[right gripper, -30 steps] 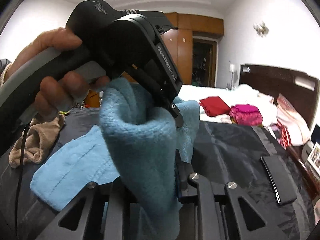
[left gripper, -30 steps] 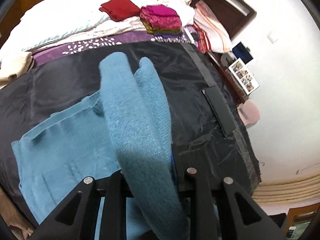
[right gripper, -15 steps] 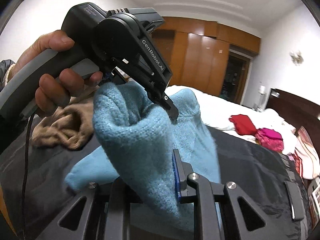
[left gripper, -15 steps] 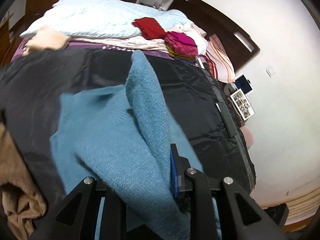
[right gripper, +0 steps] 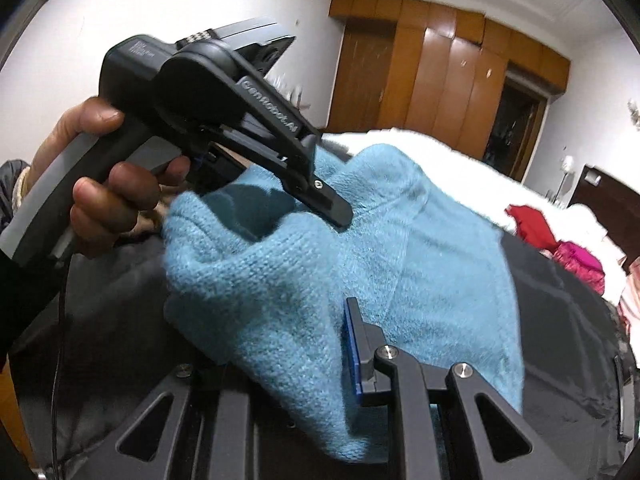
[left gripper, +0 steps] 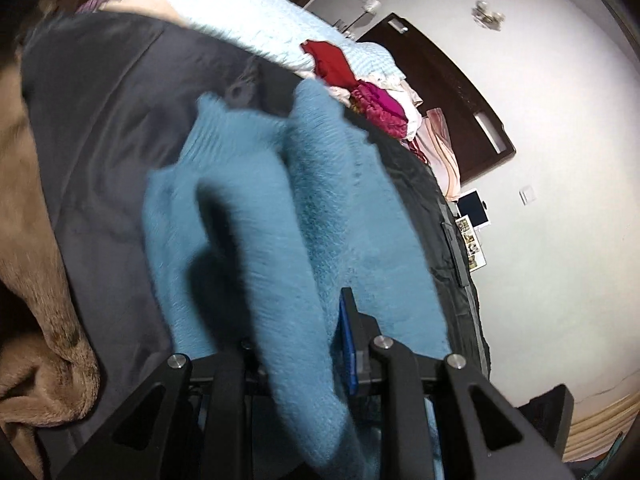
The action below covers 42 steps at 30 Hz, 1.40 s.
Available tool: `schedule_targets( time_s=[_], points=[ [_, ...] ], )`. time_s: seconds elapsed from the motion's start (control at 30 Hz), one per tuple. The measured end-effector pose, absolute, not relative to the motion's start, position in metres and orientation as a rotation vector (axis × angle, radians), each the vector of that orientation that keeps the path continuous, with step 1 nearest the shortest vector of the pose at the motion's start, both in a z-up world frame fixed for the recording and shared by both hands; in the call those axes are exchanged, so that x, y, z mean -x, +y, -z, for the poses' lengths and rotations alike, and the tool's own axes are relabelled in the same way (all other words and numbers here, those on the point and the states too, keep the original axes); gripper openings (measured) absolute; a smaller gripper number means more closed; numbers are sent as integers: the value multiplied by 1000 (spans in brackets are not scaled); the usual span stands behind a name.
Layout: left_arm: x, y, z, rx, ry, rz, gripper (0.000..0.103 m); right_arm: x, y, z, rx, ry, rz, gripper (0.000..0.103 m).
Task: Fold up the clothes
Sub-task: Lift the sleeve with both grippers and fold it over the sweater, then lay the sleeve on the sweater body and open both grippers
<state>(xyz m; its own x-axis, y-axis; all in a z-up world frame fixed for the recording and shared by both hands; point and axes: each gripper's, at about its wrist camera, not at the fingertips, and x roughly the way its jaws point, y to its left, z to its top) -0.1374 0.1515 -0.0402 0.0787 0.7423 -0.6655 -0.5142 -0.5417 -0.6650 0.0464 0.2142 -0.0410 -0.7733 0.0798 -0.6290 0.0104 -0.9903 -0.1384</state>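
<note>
Over the dark bedspread (left gripper: pixel 104 128), both grippers' fingers pinch the blue sweater (left gripper: pixel 256 208) (right gripper: pixel 304 280).

Fuzzy teal-blue knitted sweater (right gripper: pixel 400 264): soft wool-like cloth, matt, visible stitch rows, ribbed hem (left gripper: pixel 224 128). Smooth dark grey bed cover (left gripper: pixel 104 128): thin woven fabric, slight sheen, creased. Tan plush garment (left gripper: pixel 28 264): short-pile fleece, matt. Left gripper (left gripper: pixel 296 344) and right gripper (right gripper: pixel 296 344): matt black moulded plastic fingers (right gripper: pixel 404 392), bright metal screw heads, blue rubbery pad strip on the inner face. Left gripper's housing in the right wrist view: same black plastic, grey handle section. Pale blue textured bedspread (left gripper: pixel 248 16): waffle-like cloth. Brown wooden wardrobe (right gripper: pixel 440 80): glossy varnish. Dark wooden headboard (left gripper: pixel 452 84): semi-gloss.
</note>
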Motion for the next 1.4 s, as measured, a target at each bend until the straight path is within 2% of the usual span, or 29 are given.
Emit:
schedule_targets(
  time_s=[0.13, 0.23, 0.3, 0.47, 0.63, 0.7, 0.9, 1.0, 1.1, 1.2, 1.33, 1.4],
  points=[
    [146, 140, 63, 1400, -351, -1576, 29, -42, 218, 47, 1122, -216, -2918, 21],
    [152, 141, 55, 1385, -329, -1616, 34, -40, 224, 44, 1157, -199, -2918, 21],
    [156, 142, 48, 1375, -310, -1646, 45, -42, 223, 42, 1159, -182, -2924, 21],
    [183, 151, 36, 1355, -374, -1640, 60, -49, 219, 38, 1161, -139, -2940, 21],
    [201, 175, 40, 1409, -408, -1561, 59, -56, 215, 35, 1163, -96, -2955, 21],
    [200, 186, 35, 1398, -360, -1582, 25, -59, 214, 34, 1145, -94, -2962, 21],
    [174, 196, -10, 1060, -151, -1748, 24, -63, 217, 30, 1091, -57, -2988, 21],
    [138, 192, -31, 738, 40, -1835, 25, -65, 218, 25, 1074, -37, -3008, 21],
    [114, 188, -39, 579, 203, -1838, 27, -68, 216, 27, 1097, -31, -3012, 21],
    [128, 199, -28, 692, 300, -1881, 31, -68, 218, 30, 1133, -2, -3003, 21],
    [182, 197, 8, 1039, 126, -1831, 37, -69, 224, 29, 1170, 75, -3008, 21],
    [194, 192, 15, 1084, 47, -1818, 50, -71, 223, 28, 1174, 70, -3009, 21]
  ],
)
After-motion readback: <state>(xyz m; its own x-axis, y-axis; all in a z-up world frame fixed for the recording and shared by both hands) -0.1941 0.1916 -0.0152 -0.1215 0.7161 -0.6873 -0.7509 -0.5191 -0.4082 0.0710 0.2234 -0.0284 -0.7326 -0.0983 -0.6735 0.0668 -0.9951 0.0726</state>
